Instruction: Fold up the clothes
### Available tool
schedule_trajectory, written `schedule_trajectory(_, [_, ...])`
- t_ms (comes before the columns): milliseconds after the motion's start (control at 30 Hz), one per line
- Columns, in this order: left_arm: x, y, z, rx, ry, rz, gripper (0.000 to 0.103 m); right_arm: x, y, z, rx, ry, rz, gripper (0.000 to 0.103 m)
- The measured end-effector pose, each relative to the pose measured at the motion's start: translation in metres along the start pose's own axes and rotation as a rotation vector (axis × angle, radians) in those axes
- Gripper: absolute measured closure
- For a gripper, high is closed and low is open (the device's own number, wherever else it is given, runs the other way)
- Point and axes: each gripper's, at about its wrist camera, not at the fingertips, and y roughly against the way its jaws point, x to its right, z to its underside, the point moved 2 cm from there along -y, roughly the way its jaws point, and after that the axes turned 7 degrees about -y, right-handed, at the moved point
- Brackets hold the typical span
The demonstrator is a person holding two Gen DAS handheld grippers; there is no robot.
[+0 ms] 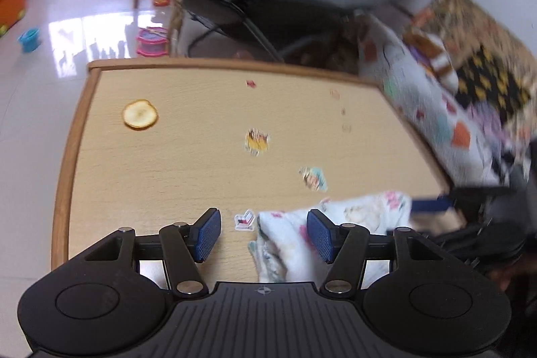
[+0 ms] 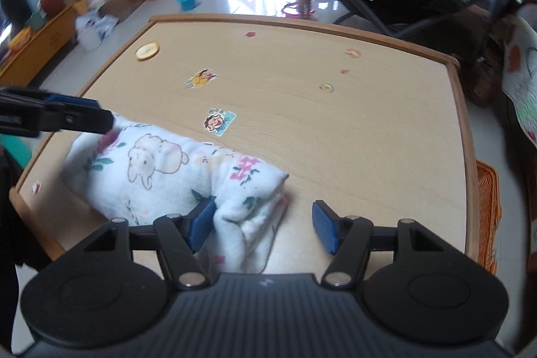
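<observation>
Left gripper with jaws apart — gripping nothing, cloth edge loose between them. White flowered cloth bunched on the wooden bench, near edge. Right gripper with jaws apart too — cloth end beside the left pad, unclamped.

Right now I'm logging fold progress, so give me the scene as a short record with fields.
garment: white fleece cloth with bunny and flower print, bunched in a folded heap
surface: light wooden table with stickers
left gripper: open, one pad against the cloth
right gripper: open, the cloth's end between the jaws
other: round dried fruit slice at the far corner
</observation>
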Motion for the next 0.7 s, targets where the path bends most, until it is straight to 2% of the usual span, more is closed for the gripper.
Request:
schedule_trajectory(133, [0.015, 0.016, 0.001, 0.05, 0.062, 0.037, 0.043, 0.002, 0.002, 0.005, 0.027, -0.041, 0.012, 0.04])
schedule_trajectory(200, [0.025, 0.02, 0.003, 0.06, 0.069, 0.022, 0.043, 0.001, 0.003, 0.006, 0.033, -0.041, 0.022, 0.04])
schedule_trajectory(333, [0.039, 0.003, 0.011, -0.01, 0.061, -0.049, 0.043, 0.0, 0.003, 0.006, 0.04, -0.039, 0.038, 0.04])
schedule_trajectory(500, [0.041, -0.019, 0.023, -0.047, 0.114, -0.078, 0.043, 0.0, 0.004, 0.008, 0.049, -0.046, 0.046, 0.04])
schedule_trajectory(633, [0.036, -0.031, 0.031, -0.049, 0.155, -0.074, 0.04, 0.001, 0.003, 0.007, 0.051, -0.047, 0.05, 0.039])
schedule_trajectory(700, [0.038, -0.033, 0.033, -0.04, 0.114, -0.092, 0.039, 0.0, 0.004, 0.007, 0.052, -0.048, 0.054, 0.038])
